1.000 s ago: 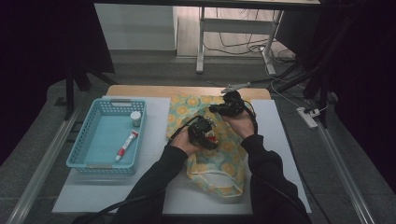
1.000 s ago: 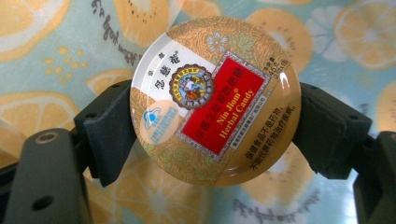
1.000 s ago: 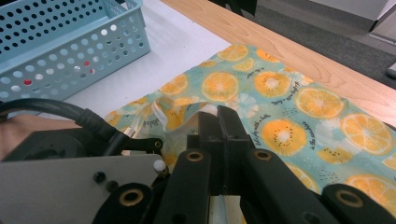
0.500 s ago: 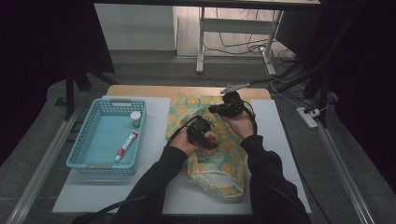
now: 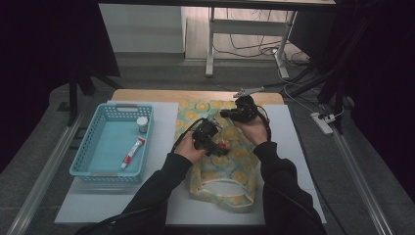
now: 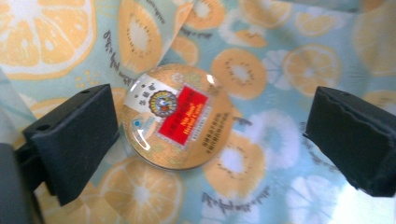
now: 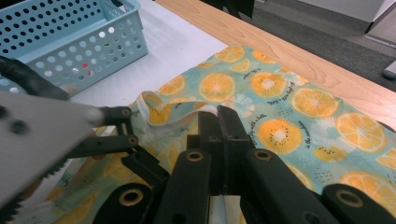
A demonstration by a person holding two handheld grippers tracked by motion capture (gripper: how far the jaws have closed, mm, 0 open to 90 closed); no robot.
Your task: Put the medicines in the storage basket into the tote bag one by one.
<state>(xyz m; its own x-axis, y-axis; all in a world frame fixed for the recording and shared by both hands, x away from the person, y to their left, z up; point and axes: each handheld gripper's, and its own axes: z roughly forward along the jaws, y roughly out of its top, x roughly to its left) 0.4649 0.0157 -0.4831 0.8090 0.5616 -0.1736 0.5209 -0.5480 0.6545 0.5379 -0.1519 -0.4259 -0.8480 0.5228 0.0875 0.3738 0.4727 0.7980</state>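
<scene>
The fruit-print cloth bag [image 5: 222, 161] lies on the white table [image 5: 166, 127], right of the blue basket [image 5: 105, 161]. The left gripper [image 6: 212, 135] hovers over the bag with jaws wide apart, and a round gold tin [image 6: 180, 116] (red label on the lid) sits on the fabric between them. The right gripper [image 7: 219, 126] has its jaws pinched together on the bag's rim, lifting it. In the basket are a tube [image 5: 132, 152] and a small jar [image 5: 142, 124].
</scene>
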